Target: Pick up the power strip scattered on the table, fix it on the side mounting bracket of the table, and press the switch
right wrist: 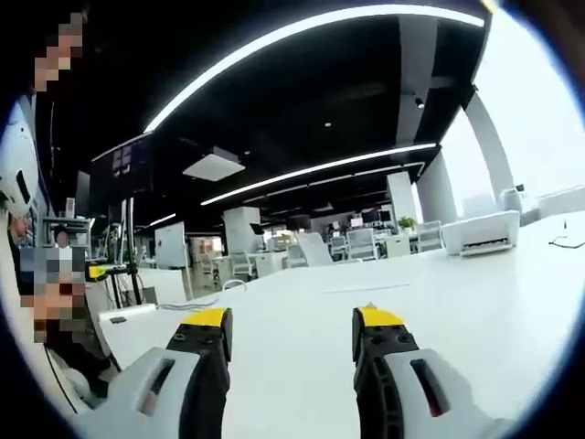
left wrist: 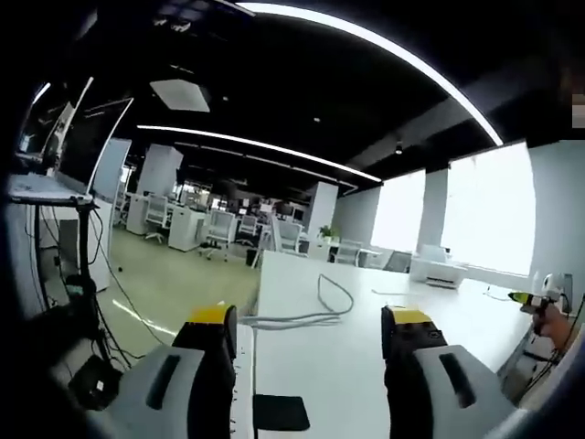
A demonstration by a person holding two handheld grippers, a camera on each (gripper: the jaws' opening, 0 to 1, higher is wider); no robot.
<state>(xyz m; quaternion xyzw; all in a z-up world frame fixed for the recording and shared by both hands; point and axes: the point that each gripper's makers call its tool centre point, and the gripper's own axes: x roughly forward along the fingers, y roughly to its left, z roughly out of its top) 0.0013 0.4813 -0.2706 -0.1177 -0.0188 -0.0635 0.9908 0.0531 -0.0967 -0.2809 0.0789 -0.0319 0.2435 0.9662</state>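
Overhead, long ceiling lights (left wrist: 274, 146) are glowing as the left gripper (left wrist: 315, 329) is hovering above the white bench (left wrist: 311, 366), its yellow-tipped fingers (left wrist: 212, 315) standing apart and gripping nothing. Beyond them a grey cable (left wrist: 306, 317) is curling across the bench; the power strip itself cannot be made out, nor any legible writing. Meanwhile the right gripper (right wrist: 291, 331) is hanging over the bench with fingers (right wrist: 377, 318) likewise spread and unloaded, a white printer (right wrist: 480, 231) sitting far beyond.

Cable (left wrist: 315, 315) on table (left wrist: 366, 357), ahead of left gripper (left wrist: 311, 325); printer (left wrist: 437, 269) at far right edge.
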